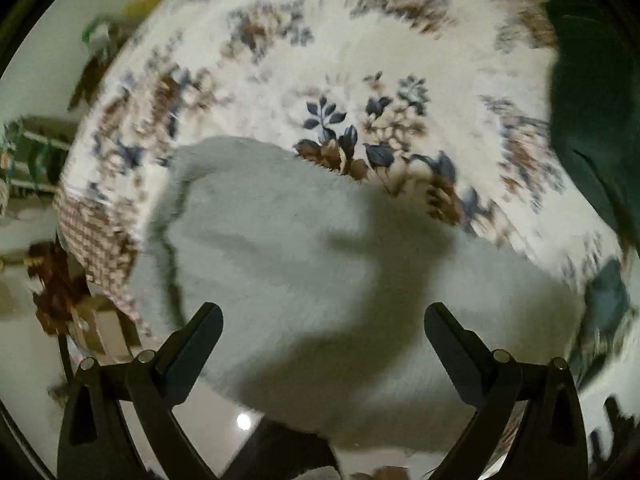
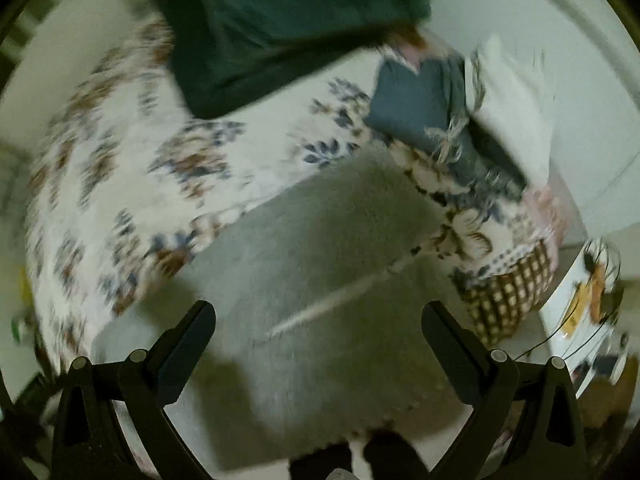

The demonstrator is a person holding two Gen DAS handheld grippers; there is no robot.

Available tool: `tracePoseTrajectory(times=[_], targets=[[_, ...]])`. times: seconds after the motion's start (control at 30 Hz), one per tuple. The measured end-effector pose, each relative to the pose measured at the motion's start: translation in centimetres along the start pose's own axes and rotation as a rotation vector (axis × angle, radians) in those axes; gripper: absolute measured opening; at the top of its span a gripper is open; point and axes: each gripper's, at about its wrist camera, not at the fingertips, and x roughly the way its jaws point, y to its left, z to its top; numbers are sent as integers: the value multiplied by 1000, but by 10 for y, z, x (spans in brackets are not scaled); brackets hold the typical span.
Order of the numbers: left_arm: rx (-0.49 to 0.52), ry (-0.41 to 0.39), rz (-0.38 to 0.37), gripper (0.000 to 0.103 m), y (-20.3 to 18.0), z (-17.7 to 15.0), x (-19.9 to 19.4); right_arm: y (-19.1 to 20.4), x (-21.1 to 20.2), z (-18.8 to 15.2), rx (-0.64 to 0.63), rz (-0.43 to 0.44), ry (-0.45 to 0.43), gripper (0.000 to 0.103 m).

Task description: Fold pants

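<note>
Pale grey fuzzy pants (image 1: 304,264) lie spread on a bed with a white floral cover (image 1: 360,60). In the right wrist view the same grey pants (image 2: 320,280) fill the lower middle, with a light seam running across them. My left gripper (image 1: 322,316) hangs above the pants, its jaws wide apart and nothing between them. My right gripper (image 2: 318,316) is likewise open above the pants and holds nothing. Both views are blurred by motion. The shadows of the grippers fall on the grey cloth.
A dark green garment (image 2: 280,28) lies on the bed beyond the pants, also seen as a green garment (image 1: 592,100) at the right edge. A blue-grey folded cloth (image 2: 420,96) and a white pillow (image 2: 516,112) sit at the bed's right. The bed's checked edge (image 1: 92,240) drops to pale floor.
</note>
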Motion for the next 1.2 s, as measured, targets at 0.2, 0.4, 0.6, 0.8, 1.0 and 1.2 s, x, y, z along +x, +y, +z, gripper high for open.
tracePoseTrajectory(times=[0.2,0.4,0.6,0.8,1.0,1.2], targets=[[-122,165,7,103,-27,82,109,-6,139,70,208,-40,146,103],[-212,266,48,103,-33,118,184,-13,233,104,336,-69,239,103],[-321,262,26,81,-20,118,198,-2,292,119,379,-92,280,103],[-331,133,-19,6,-12,98,149,12,309,111,334,-81,268,51],[-298,18,-115,3,12,54,75,11,252,86,275,18,170,10],[-301,-136,-238,3,49,-19,-28,-12,160,51,214,179,58,9]])
